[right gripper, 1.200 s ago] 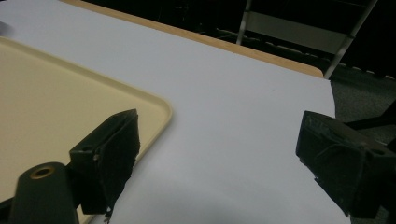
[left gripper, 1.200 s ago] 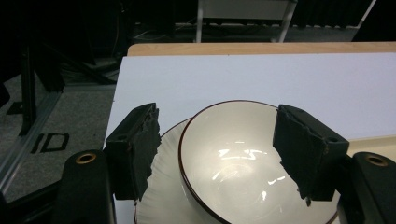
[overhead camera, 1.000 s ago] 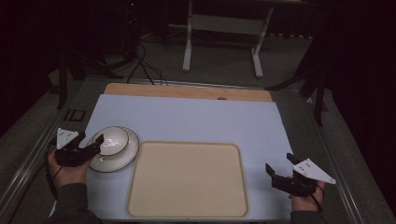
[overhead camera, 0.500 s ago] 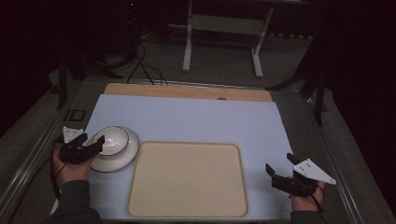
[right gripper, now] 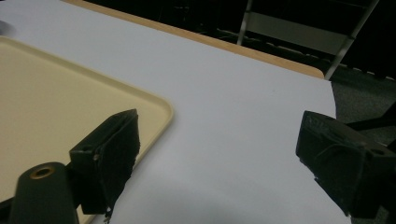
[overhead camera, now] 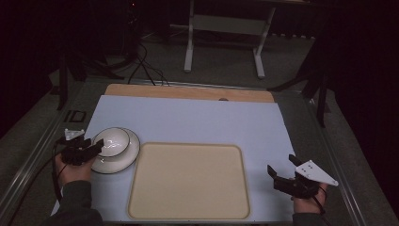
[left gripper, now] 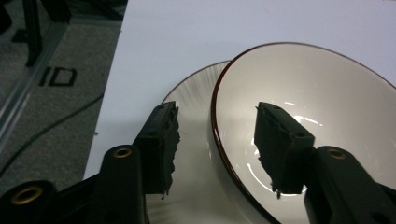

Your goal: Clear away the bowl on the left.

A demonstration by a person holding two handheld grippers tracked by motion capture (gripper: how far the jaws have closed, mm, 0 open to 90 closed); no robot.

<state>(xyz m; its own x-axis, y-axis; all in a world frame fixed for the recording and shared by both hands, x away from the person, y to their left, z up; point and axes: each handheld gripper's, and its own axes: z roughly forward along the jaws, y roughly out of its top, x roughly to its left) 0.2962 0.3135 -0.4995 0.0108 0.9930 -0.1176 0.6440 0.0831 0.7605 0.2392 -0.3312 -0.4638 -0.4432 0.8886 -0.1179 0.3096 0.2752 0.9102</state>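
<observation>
one bowl (overhead camera: 111,140), one plate (overhead camera: 123,157), one tray (overhead camera: 189,181), two grippers

Left tongs (overhead camera: 92,149) jaws parted, right tongs (overhead camera: 277,177) spread wide, both low

The right gripper (right gripper: 215,163), fingers (right gripper: 114,154) spread wide, hangs over the white mat (right gripper: 233,116) beside the cream tray (right gripper: 56,102).

Glossy ceramic bowl (left gripper: 322,107) (matt tray (overhead camera: 188,181) beside it).
</observation>
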